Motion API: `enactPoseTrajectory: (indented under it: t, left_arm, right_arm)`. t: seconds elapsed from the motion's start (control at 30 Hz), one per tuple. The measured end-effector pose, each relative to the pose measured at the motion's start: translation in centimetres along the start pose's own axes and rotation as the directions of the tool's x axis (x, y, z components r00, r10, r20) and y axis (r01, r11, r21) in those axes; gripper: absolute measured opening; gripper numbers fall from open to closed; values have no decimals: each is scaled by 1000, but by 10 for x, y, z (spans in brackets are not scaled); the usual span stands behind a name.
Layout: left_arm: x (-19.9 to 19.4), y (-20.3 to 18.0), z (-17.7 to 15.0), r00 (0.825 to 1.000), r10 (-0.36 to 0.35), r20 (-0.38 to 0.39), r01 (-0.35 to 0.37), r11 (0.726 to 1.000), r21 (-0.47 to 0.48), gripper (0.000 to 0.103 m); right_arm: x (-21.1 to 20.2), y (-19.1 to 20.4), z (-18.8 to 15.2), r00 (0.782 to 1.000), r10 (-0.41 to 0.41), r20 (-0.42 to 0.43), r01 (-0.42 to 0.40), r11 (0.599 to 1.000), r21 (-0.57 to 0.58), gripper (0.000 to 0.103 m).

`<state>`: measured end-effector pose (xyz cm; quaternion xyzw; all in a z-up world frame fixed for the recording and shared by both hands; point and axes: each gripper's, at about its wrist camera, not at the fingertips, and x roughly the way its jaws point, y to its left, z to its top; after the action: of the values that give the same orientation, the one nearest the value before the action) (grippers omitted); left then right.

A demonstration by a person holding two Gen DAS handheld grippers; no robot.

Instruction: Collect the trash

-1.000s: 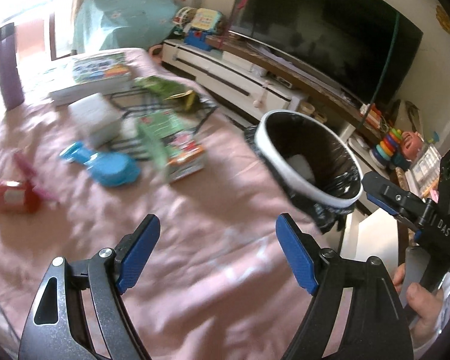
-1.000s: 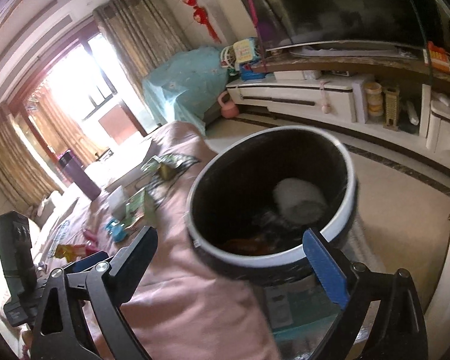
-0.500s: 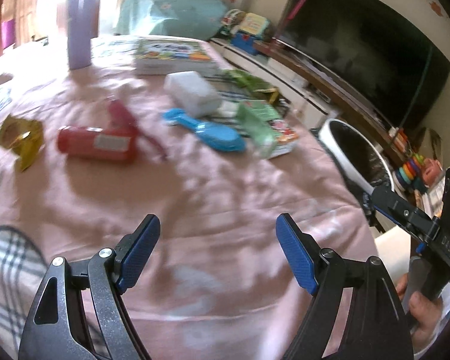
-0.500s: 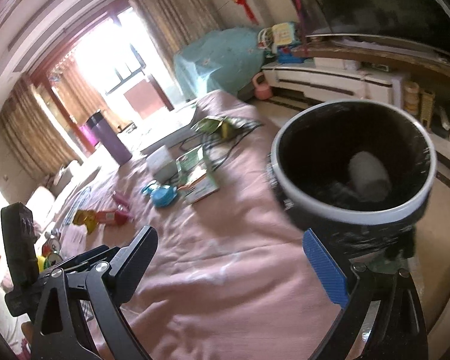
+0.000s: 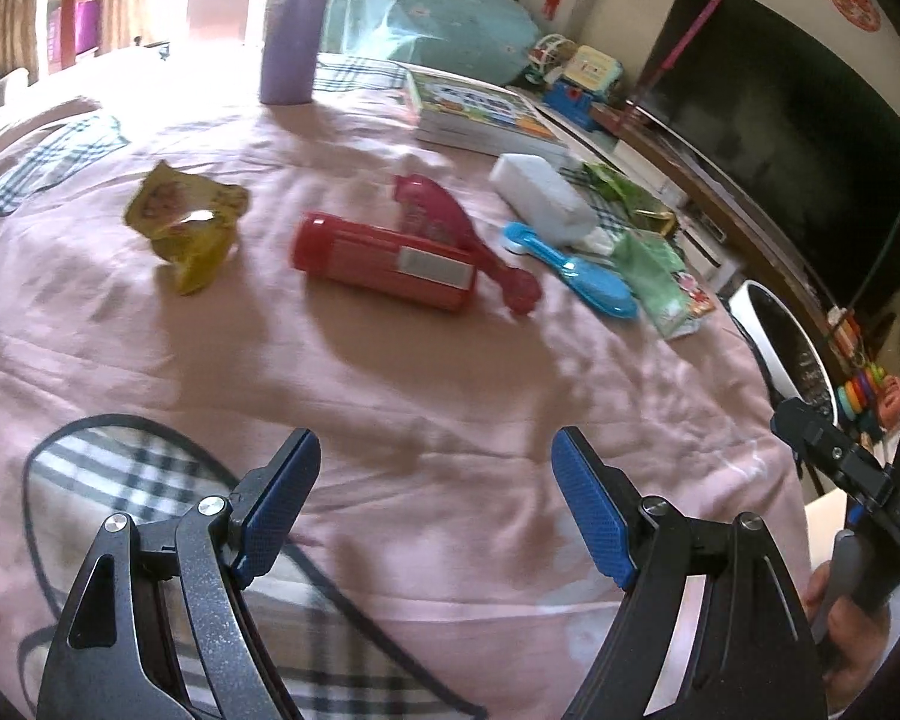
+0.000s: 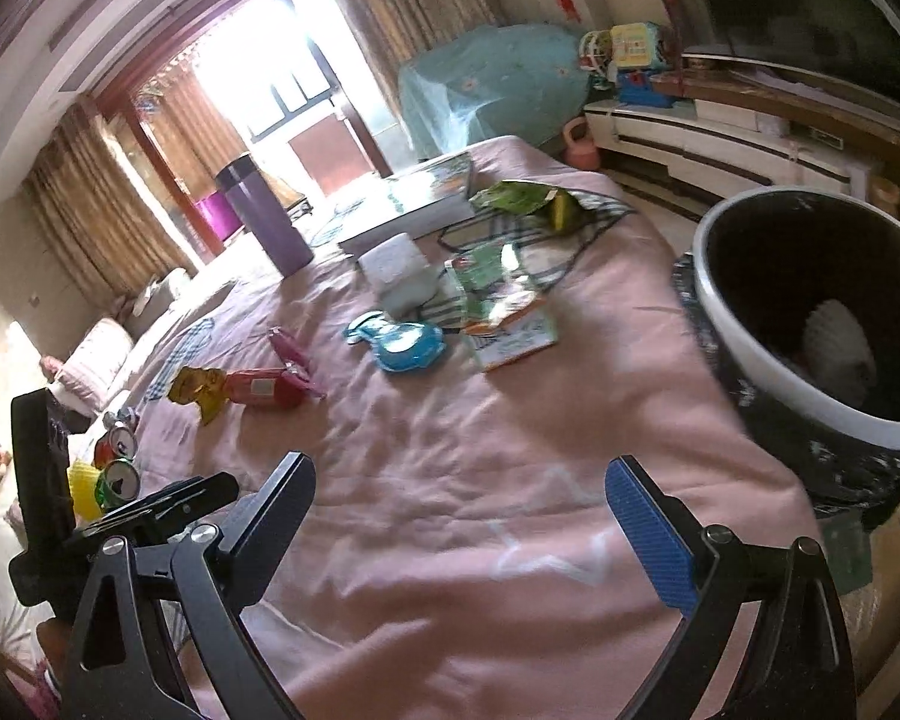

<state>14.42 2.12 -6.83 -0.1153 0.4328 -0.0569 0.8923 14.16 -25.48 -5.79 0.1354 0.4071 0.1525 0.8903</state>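
Tongs both released, empty: left gripper [image 5: 432, 498], right gripper [image 6: 459, 531]. Yellow wrapper [image 5: 186, 228] far left, red tube [image 5: 384, 267] beyond (well apart), bin [image 6: 810, 324] right.

No writing can be read: the white label on the red packet [image 5: 384, 267], the cover of the book [image 5: 480, 111] and the green wrapper [image 6: 507, 315] are all too blurred.

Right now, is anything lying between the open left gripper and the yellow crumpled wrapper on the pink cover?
Nothing visible does. The left gripper is open and empty, and only bare pink cover lies between it and the yellow wrapper. The red bottle lies apart, to the wrapper's right.
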Motion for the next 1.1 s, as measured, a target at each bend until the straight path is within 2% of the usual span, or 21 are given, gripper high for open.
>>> enactPoseTrajectory:
  t: [0.2, 0.33, 0.53, 0.7, 0.83, 0.97, 1.0, 1.03, 1.07, 1.1]
  left_arm:
    - [0, 19, 5, 999, 33, -1, -33, 999, -30, 82]
    - [-2, 33, 12, 998, 65, 11, -65, 997, -48, 82]
    - [0, 67, 34, 989, 140, 41, -134, 984, -116, 82]
    - [6, 90, 58, 976, 204, 79, -190, 970, -152, 82]
    - [16, 97, 71, 967, 230, 110, -214, 968, -134, 81]
    - [35, 100, 78, 969, 234, 85, -224, 968, -109, 81]
    - [39, 101, 79, 971, 227, 76, -219, 970, -105, 75]
    - [43, 101, 79, 973, 220, 65, -213, 972, -100, 60]
    - [48, 101, 79, 977, 206, 46, -202, 975, -91, 53]
    - [50, 99, 79, 980, 198, 36, -195, 977, -82, 53]
  right_arm:
    - [15, 21, -1, 999, 40, -30, -41, 998, -48, 98]
    - [22, 23, 2, 999, 39, -39, -41, 998, -55, 98]
    - [26, 16, 15, 1000, 12, -25, -14, 998, -57, 98]
    - [34, 5, 30, 1000, -20, -12, 19, 999, -50, 98]
    - [47, -2, 42, 999, -39, -12, 39, 998, -50, 98]
    - [62, -8, 54, 998, -61, -26, 60, 997, -58, 98]
    - [66, -8, 57, 997, -70, -29, 68, 995, -67, 98]
    - [70, -9, 59, 996, -78, -32, 75, 994, -74, 97]
    - [73, -10, 62, 996, -85, -35, 82, 993, -81, 97]
    - [78, -11, 65, 995, -93, -41, 89, 992, -90, 96]
